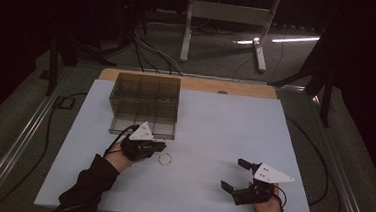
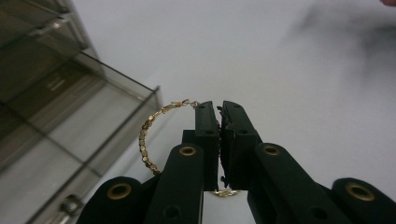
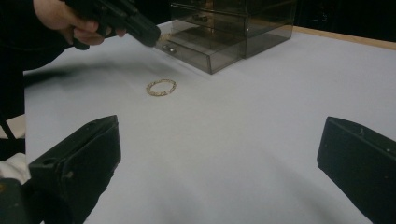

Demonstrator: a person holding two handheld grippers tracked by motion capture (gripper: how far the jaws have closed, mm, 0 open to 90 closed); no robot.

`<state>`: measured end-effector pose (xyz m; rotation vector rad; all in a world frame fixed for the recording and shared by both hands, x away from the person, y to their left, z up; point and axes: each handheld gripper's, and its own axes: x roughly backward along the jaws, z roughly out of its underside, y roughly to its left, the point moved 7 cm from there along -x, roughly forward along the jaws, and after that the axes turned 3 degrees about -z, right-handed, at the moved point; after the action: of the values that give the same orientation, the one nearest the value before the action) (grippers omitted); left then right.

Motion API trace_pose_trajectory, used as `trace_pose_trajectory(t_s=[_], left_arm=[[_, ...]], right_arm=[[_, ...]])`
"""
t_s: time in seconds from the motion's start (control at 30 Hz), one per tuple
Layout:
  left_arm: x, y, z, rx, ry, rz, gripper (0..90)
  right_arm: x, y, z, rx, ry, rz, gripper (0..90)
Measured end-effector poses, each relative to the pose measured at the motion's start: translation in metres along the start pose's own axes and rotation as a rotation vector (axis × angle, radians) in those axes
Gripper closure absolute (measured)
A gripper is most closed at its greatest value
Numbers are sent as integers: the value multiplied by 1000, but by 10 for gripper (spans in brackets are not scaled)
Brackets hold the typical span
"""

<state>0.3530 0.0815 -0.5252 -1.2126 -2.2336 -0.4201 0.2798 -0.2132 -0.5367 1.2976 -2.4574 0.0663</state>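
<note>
We find the hoop (image 2: 148, 135), a thin gold ring of small flat links with a clasp at its top, pinched in the left gripper (image 2: 219, 109). The jaws are closed on one side of it. The rest of the hoop stands out to the left of the jaws, clear of the sheet and just beside the box corner.

We judge the hoop very light, slightly springy rather than rigid, and easily bent. Its polished links would be slippery against hard pads. A hold across the band, well away from the clasp, appears soundest. Squeezing across the full ring would risk deforming it.

A second hoop (image 3: 161, 87) of the same make lies flat on the sheet, near the left gripper and apart from the box.

The box (image 1: 146, 103) is smoked clear plastic, square-edged and partitioned into drawers. One drawer (image 3: 201, 51) with a small metal knob stands pulled out toward the hoops. The walls look hard, smooth and glossy.

The right gripper (image 3: 220, 122) rests low over the sheet, well apart from the work. Its jaws are spread wide with nothing between them.

The sheet (image 1: 225, 123) is pale, matt and even. It covers a table (image 1: 237, 87) whose wooden edge shows at the far side.
</note>
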Motion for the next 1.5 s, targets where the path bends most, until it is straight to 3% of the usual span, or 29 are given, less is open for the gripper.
trace_pose_trajectory(t_s=[0.53, 0.83, 1.07, 1.5], left_arm=[[22, 31, -3, 56, -41, -78, 874], [34, 53, -2, 116, -84, -122, 874], [35, 68, 3, 147, -84, -161, 874], [40, 97, 15, 240, -107, -235, 873]], right_arm=[[0, 0, 0, 0, 0, -1, 0], [-1, 0, 1, -5, 2, -2, 0], [-1, 0, 1, -1, 3, -2, 0], [-1, 0, 2, -4, 10, -5, 0]])
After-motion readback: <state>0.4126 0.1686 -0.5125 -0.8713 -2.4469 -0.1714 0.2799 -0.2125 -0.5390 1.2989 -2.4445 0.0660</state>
